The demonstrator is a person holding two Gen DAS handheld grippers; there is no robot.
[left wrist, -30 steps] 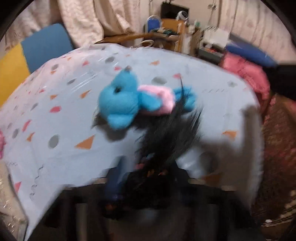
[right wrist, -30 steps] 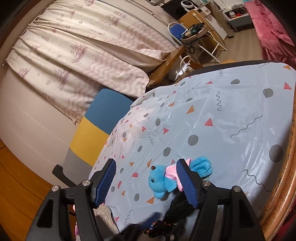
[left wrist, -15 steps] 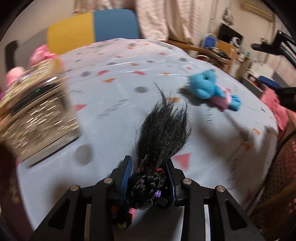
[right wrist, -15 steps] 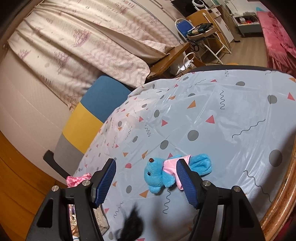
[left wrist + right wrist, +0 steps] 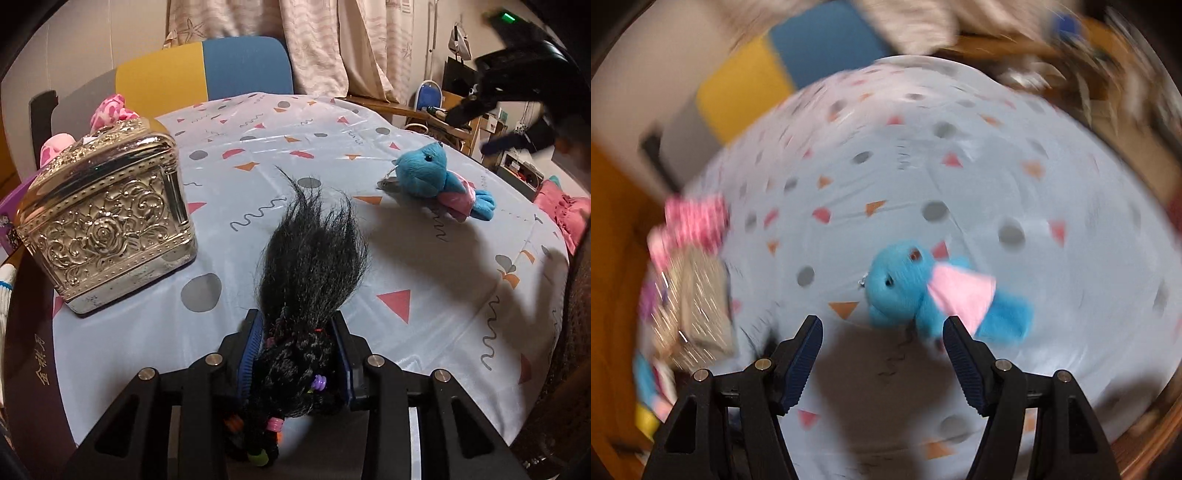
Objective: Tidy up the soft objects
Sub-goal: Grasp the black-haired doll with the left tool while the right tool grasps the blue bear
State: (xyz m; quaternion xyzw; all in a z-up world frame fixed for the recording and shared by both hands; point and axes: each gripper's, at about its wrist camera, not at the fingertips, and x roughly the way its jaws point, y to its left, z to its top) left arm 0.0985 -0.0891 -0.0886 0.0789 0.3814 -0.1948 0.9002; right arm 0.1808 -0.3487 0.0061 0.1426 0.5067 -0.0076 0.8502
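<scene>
My left gripper is shut on a black hairpiece with coloured beads, held just above the table. A blue plush bear in a pink shirt lies on the patterned tablecloth to the right; it also shows in the blurred right wrist view, just beyond my open, empty right gripper. The right gripper also appears in the left wrist view, raised at the upper right.
A silver embossed box stands at the table's left, with pink plush toys behind it. A blue-and-yellow chair is at the far side. The wooden table rim runs along the right.
My left gripper swung left with the hairpiece, bringing the silver box into view. My right gripper has dropped quickly toward the blue bear, blurring its view.
</scene>
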